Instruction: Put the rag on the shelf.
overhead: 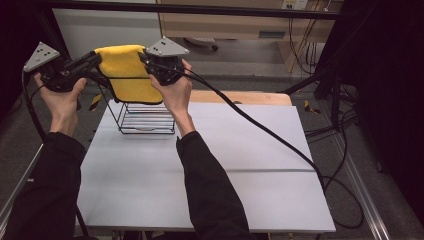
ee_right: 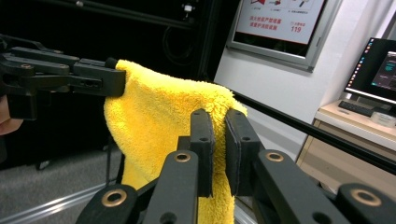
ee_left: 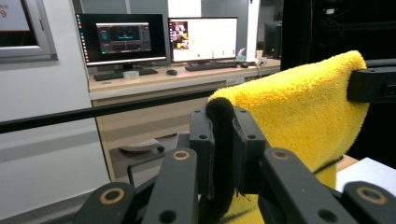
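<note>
The yellow towel (overhead: 129, 72) hung in the air above the far left part of the table (overhead: 210, 170), stretched between the two tongs and sagging over a wire rack (overhead: 145, 117) that stood on the tabletop. The left gripper (overhead: 95, 61) was clamped tight on one top corner, and the right gripper (overhead: 148, 59) was clamped just as tight on the other; each pair of jaws stood almost together with only a fold of cloth between. It looked light, thick and floppy, a fleecy cloth that would droop wherever it was not held, so the top corners seemed the sensible places to grip it, kept apart to hold the edge taut. The towel's lower edge was hard to follow against the rack, and whether cloth touched wire could not be told. The person's right hand (overhead: 176, 95) hid part of the rack.
</note>
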A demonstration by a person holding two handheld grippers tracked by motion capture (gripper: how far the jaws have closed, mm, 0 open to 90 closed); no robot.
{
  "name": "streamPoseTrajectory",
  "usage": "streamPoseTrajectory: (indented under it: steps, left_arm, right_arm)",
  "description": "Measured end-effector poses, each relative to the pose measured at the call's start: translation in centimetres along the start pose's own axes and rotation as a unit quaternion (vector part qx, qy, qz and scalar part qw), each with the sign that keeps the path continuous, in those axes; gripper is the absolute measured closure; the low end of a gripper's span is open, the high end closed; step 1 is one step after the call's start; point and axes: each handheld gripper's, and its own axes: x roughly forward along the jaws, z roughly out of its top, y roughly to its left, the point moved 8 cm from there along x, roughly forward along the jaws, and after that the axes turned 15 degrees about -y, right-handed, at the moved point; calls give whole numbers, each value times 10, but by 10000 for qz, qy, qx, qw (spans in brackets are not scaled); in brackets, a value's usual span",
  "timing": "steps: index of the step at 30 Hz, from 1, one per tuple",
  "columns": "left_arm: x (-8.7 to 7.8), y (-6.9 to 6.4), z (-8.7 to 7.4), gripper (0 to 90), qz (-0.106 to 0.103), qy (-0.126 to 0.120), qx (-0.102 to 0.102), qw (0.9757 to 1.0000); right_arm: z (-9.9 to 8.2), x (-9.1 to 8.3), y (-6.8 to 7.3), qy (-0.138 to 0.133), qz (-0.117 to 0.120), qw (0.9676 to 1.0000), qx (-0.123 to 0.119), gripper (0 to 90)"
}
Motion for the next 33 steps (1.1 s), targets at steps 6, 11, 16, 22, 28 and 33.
streamPoseTrajectory:
  steps: [6, 11, 16, 22, 28, 33]
  left_arm:
    - [-13, -5, -6, 796, -113, 131, -16, 9998]
    - [-22, -10, -14, 786, -124, 347, -22, 9993]
    - [-31, -13, -22, 781, -146, 509, -67, 9986]
    - [-39, -18, -31, 778, -201, 723, 50, 9972]
    - [-42, -20, -40, 768, -194, 947, 151, 9952]
    - [-45, -21, -46, 741, -214, 1209, 98, 9924]
  right_arm:
    - [-1, -8, 9, 235, 116, 9997, -24, 825]
    - [-5, -13, 15, 511, 175, 9985, 47, 822]
    - [-9, -18, 23, 690, 255, 9973, 81, 818]
    - [-18, -26, 28, 829, 354, 9952, 372, 813]
    - [-30, -33, 32, 959, 464, 9935, 398, 812]
    - [-43, -36, 33, 1080, 557, 9918, 392, 812]
